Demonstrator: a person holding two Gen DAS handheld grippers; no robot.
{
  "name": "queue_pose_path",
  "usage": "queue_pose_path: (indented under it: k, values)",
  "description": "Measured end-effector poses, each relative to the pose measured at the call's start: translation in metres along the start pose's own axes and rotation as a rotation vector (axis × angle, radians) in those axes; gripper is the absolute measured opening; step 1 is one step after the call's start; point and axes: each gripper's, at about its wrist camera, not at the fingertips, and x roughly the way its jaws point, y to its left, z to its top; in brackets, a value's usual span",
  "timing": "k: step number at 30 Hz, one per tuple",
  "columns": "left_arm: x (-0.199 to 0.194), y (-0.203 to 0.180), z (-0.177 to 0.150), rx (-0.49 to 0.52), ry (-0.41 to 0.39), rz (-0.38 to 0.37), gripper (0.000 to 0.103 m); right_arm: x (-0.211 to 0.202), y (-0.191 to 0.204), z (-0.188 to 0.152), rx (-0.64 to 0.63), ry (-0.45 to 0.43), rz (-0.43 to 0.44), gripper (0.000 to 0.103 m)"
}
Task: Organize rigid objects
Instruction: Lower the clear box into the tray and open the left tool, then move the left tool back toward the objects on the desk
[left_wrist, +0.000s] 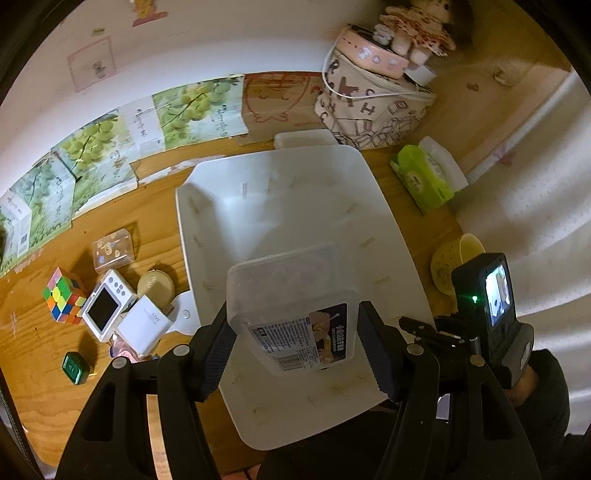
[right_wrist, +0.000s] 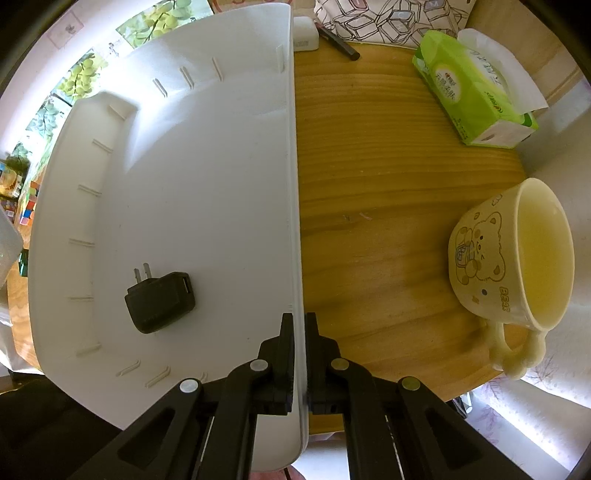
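My left gripper (left_wrist: 295, 332) is shut on a clear plastic box (left_wrist: 291, 306) with a printed label, held above the white bin (left_wrist: 280, 192). My right gripper (right_wrist: 300, 332) is shut on the right wall of that white bin (right_wrist: 295, 184), one finger inside and one outside. A black plug adapter (right_wrist: 160, 301) lies on the bin floor. In the left wrist view, left of the bin on the wooden table, lie a Rubik's cube (left_wrist: 62, 295), a small white camera (left_wrist: 107, 304), a white charger block (left_wrist: 146, 325), a round tin (left_wrist: 156, 288), a clear card box (left_wrist: 112, 249) and a green case (left_wrist: 75, 367).
A cream bear mug (right_wrist: 517, 254) stands right of the bin near the table edge. A green tissue pack (right_wrist: 469, 85) lies at the back right. A printed fabric bag (left_wrist: 373, 107) with a doll on top sits behind the bin. Cardboard panels (left_wrist: 92, 158) line the wall.
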Motion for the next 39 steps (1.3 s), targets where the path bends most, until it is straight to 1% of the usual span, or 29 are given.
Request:
queue_pose_path:
  k: [6, 11, 13, 14, 15, 20, 24, 29, 39]
  values:
    - [0.003, -0.004, -0.004, 0.017, 0.009, -0.005, 0.069, 0.002, 0.004, 0.001, -0.005, 0.005, -0.009, 0.005]
    - [0.005, -0.004, -0.005, 0.009, 0.02, -0.004, 0.069, 0.003, 0.008, 0.001, -0.015, 0.008, -0.019, 0.006]
    - [0.005, -0.003, -0.005, 0.005, 0.019, -0.013, 0.073, 0.003, 0.009, 0.001, -0.016, 0.008, -0.02, 0.006]
    - [0.004, -0.003, -0.006, 0.005, 0.014, -0.012, 0.078, 0.003, 0.009, 0.001, -0.016, 0.008, -0.021, 0.006]
    - [0.003, -0.003, -0.006, 0.007, 0.007, -0.014, 0.08, 0.003, 0.01, 0.0, -0.015, 0.008, -0.022, 0.006]
    - [-0.002, -0.002, -0.006, 0.007, -0.018, -0.022, 0.08, 0.003, 0.012, 0.0, -0.014, 0.009, -0.028, 0.006]
    - [-0.007, 0.005, -0.007, -0.016, -0.045, -0.029, 0.08, 0.002, 0.013, 0.001, -0.015, 0.007, -0.032, 0.006]
    - [-0.013, 0.018, -0.009, -0.055, -0.072, -0.018, 0.08, 0.002, 0.012, 0.0, -0.013, 0.004, -0.035, 0.006]
    - [-0.017, 0.056, -0.022, -0.164, -0.081, 0.013, 0.08, 0.0, 0.014, 0.0, -0.026, 0.004, -0.046, 0.006]
